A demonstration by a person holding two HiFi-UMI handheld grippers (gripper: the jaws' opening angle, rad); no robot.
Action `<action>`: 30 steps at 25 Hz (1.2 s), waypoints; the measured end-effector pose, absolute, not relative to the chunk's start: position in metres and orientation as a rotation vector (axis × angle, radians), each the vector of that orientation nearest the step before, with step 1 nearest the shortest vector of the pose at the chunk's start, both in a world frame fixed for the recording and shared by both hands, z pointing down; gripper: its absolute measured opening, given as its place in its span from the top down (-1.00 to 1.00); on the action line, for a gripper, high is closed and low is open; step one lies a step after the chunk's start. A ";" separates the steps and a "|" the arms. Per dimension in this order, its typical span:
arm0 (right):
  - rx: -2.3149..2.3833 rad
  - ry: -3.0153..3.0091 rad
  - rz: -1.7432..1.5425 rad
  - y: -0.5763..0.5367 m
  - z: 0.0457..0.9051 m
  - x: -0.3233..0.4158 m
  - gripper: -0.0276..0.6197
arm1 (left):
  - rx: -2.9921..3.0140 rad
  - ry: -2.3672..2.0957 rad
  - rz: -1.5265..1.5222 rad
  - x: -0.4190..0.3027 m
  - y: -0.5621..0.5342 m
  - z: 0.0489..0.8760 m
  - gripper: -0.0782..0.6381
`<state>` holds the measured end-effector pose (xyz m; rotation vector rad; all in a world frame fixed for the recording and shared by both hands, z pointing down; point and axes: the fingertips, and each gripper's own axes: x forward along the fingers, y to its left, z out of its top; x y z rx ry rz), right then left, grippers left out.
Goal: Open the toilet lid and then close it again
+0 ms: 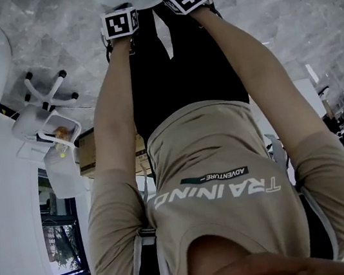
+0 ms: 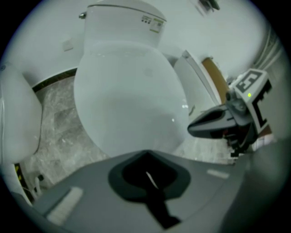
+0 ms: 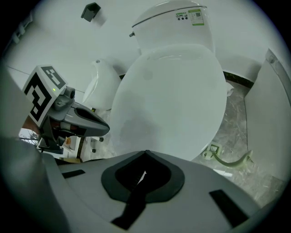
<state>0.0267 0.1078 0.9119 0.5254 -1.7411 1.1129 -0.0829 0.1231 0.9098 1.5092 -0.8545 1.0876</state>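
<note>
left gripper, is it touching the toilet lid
Cannot tell. In the left gripper view the shut left gripper overlaps the toilet lid; in the right gripper view its tip sits at the lid's rim, depth unclear.

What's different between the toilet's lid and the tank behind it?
The lid is a broad rounded oval, lying down shut; the tank is boxier and stands upright behind it. The tank bears printed stickers and a small side handle; the lid is bare. Both are glossy white.
</note>
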 end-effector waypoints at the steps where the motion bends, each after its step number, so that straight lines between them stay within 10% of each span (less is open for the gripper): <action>1: 0.525 -1.745 1.107 0.107 0.905 0.028 0.87 | 1.526 -0.855 1.088 -0.080 0.121 0.902 0.78; 30: 0.642 -2.091 0.859 -0.010 0.655 0.001 0.87 | 1.810 -1.101 0.879 -0.130 0.004 0.652 0.78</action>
